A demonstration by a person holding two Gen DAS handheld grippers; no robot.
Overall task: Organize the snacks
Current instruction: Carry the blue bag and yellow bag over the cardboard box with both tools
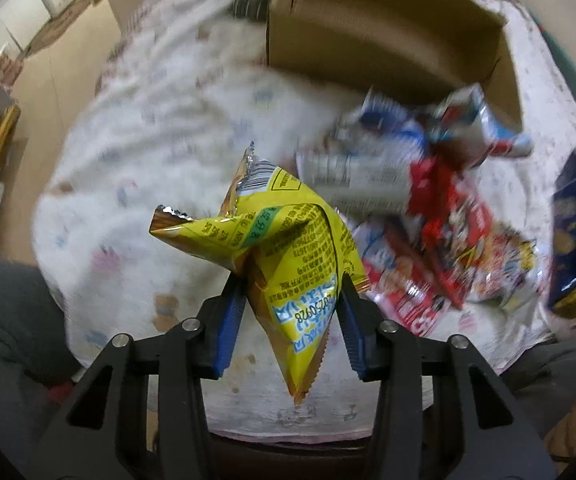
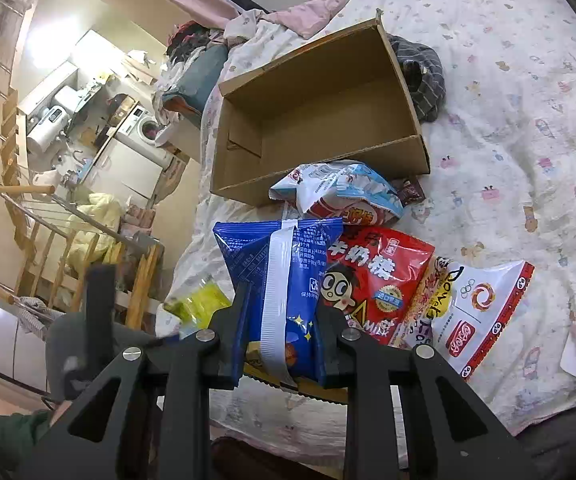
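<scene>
Your left gripper (image 1: 292,304) clamps the yellow snack bag (image 1: 288,248), your right gripper (image 2: 281,320) the blue snack bag (image 2: 279,276), both over the bed (image 2: 508,100), with the empty cardboard box (image 2: 316,120) lying ahead, up-frame, long axis crosswise.

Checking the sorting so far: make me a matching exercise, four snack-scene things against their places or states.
Things:
1. yellow packet
2. blue packet
3. cardboard box
4. red packet

States:
A. lying flat on the bedsheet
B. clamped in the right tool
C. open, no snacks visible inside
D. clamped in the left tool

Pairs: 1-D, 2-B, 3-C, 4-A
</scene>
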